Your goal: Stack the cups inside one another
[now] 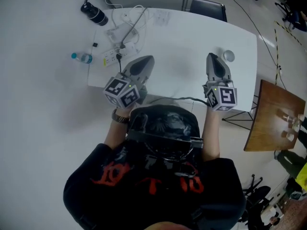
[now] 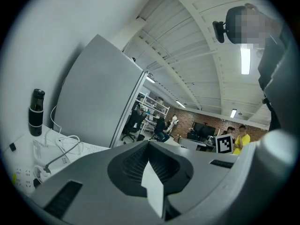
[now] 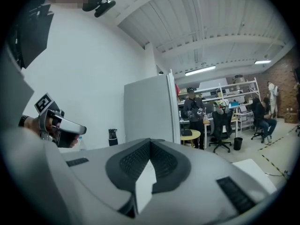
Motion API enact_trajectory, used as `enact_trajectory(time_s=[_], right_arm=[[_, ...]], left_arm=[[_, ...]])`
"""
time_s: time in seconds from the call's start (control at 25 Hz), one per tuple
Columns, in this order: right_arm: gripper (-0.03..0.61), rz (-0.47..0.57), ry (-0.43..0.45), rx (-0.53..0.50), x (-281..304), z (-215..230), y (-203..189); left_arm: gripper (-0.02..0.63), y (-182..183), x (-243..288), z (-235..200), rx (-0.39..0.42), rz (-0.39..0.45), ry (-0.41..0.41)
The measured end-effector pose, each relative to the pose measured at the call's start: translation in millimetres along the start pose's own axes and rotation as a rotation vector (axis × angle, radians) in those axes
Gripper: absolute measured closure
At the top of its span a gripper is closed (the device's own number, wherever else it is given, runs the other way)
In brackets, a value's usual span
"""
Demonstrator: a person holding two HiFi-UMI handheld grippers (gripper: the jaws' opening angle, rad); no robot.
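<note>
Left gripper (image 1: 145,61) and right gripper (image 1: 214,57) both clenched on nothing above the tabletop (image 1: 187,32); cups (image 1: 229,56) apparently one pile near its right edge, so stacking looks complete, only withdrawal remaining.

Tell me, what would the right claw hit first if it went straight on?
Nothing close: the right claw points out over the white table, so probably the tall grey panel far behind it.

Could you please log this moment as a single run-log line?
left gripper: shut, empty | right gripper: shut, empty | cup: on table, near right gripper
</note>
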State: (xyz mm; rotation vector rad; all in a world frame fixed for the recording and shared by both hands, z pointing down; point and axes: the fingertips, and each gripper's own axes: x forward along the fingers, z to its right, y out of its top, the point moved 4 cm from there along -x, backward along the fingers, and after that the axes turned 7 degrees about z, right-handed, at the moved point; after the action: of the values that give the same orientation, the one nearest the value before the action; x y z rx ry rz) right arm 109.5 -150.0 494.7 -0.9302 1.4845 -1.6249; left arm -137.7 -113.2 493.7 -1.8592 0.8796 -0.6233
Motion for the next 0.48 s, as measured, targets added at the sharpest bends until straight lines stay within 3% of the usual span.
enact_trajectory(time_s=[0.48], right_arm=[[0.574,0.132,0.062,-0.035,-12,-15,61]], left_arm=[[0.614,42,-5,1,0.044,0.085,0.004]])
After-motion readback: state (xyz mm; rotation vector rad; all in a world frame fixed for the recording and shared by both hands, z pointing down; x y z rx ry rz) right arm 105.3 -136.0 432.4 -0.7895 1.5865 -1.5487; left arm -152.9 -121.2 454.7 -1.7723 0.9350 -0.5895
